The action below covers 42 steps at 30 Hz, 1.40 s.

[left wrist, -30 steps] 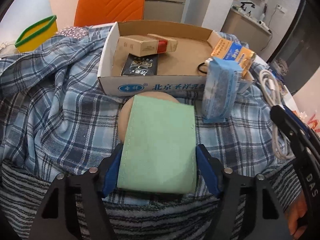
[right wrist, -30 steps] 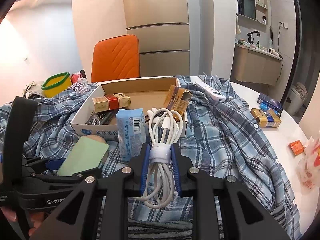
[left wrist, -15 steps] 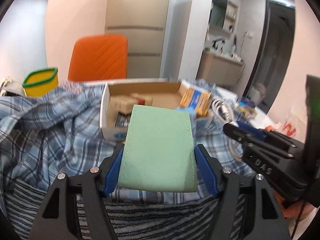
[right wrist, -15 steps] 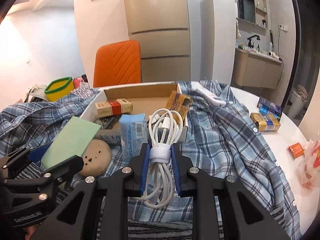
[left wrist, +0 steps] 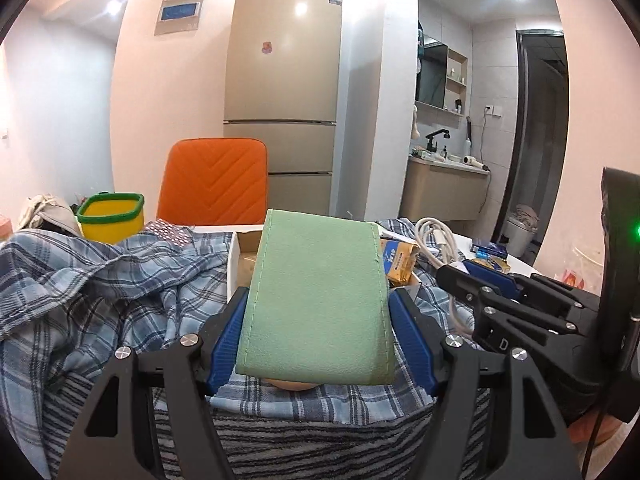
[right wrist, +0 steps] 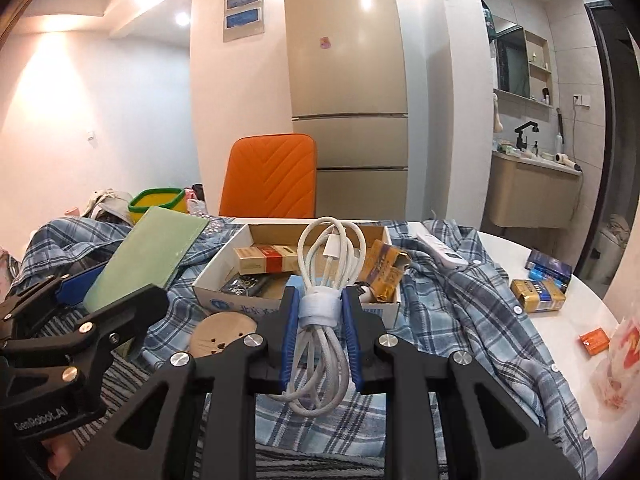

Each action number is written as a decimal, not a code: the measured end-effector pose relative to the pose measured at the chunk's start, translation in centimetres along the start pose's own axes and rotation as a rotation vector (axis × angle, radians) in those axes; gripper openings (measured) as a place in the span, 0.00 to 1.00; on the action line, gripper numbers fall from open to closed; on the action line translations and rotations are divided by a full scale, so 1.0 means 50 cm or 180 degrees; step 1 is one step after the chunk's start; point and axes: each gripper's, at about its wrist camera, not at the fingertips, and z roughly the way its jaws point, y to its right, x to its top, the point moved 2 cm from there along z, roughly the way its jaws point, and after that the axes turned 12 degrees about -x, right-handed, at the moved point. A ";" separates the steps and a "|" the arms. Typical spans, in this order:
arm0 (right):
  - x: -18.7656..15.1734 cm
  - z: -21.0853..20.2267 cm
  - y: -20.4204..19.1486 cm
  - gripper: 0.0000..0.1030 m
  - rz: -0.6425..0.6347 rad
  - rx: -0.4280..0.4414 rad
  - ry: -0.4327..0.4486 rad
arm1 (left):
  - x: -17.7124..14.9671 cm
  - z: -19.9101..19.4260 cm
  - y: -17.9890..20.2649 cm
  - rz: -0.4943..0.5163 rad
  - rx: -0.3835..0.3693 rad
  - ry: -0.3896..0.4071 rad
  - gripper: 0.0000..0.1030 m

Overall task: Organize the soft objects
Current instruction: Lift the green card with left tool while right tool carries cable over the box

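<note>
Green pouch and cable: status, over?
Left gripper shut on green pouch, lifted clear. Right gripper shut on white cable bundle. Cardboard box ahead on plaid shirt, partly filled.

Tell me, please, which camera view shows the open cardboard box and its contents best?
The right wrist view: the cardboard box lies open to it, with small packets visible inside, partly behind the white cable. In the left wrist view the green pouch held in the left hand-held gripper covers most of the box, leaving only a corner.

You see a pale green pouch (left wrist: 316, 300), a white cable (right wrist: 328, 276) and blue fingers (left wrist: 228, 332). The shirt (right wrist: 460, 300) is blue plaid. The chair (left wrist: 214, 182) is orange.
</note>
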 end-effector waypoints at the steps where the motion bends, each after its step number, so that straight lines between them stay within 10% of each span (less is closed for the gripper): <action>1: 0.001 -0.002 0.002 0.23 0.0013 -0.0001 0.0018 | 0.002 -0.007 0.001 0.0007 0.0019 0.0037 0.67; 28: 0.300 -0.075 -0.011 0.23 0.0246 -0.0111 0.1218 | 0.281 -0.023 -0.037 0.0344 -0.0014 0.1108 0.67; 42: 0.215 0.120 0.014 0.23 0.0338 -0.0229 0.0787 | 0.209 0.127 -0.098 0.0151 0.0010 0.0516 0.67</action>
